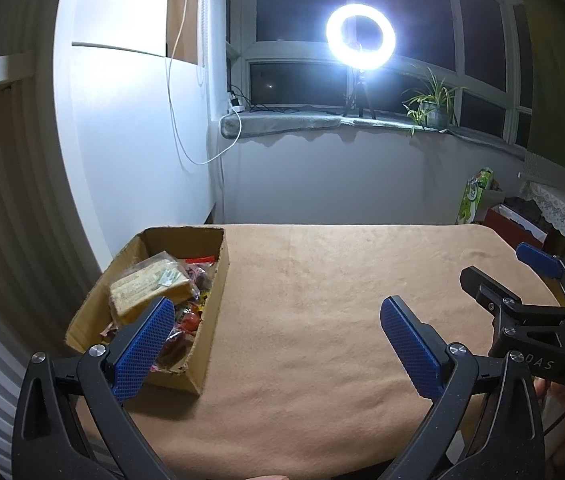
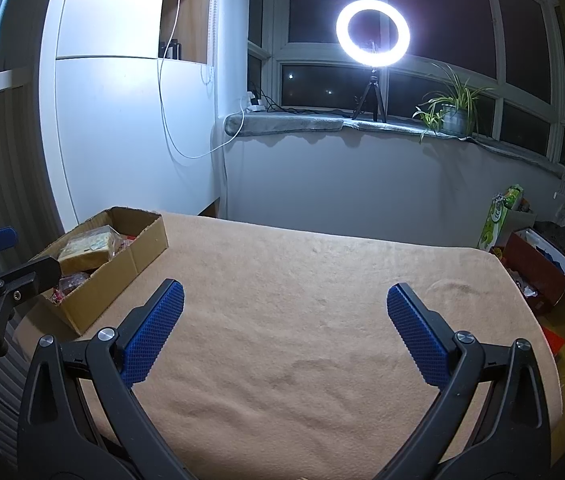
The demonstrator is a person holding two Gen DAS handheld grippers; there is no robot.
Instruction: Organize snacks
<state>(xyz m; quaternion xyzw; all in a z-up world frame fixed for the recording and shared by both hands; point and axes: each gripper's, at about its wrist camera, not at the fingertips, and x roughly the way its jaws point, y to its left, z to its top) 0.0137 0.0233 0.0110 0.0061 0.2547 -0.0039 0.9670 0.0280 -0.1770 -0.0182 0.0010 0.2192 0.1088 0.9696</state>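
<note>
Snacks [image 1: 170,296] in box [image 1: 218,280] | beside left tool [image 1: 278,320] (spread)

A lit ring light [image 2: 372,33] glares from its small black tripod [image 2: 370,98] on the far windowsill [image 2: 282,124], in front of dark window panes [image 2: 442,12]. To its right on the sill stands a potted spider plant [image 2: 452,114]. A white cable [image 2: 170,120] droops down the white cabinet [image 2: 122,120] at far left. Off the table's right edge sit a green printed bag [image 2: 498,216] and a red box [image 2: 534,268]. A tan cloth [image 2: 302,300] covers the table.
</note>
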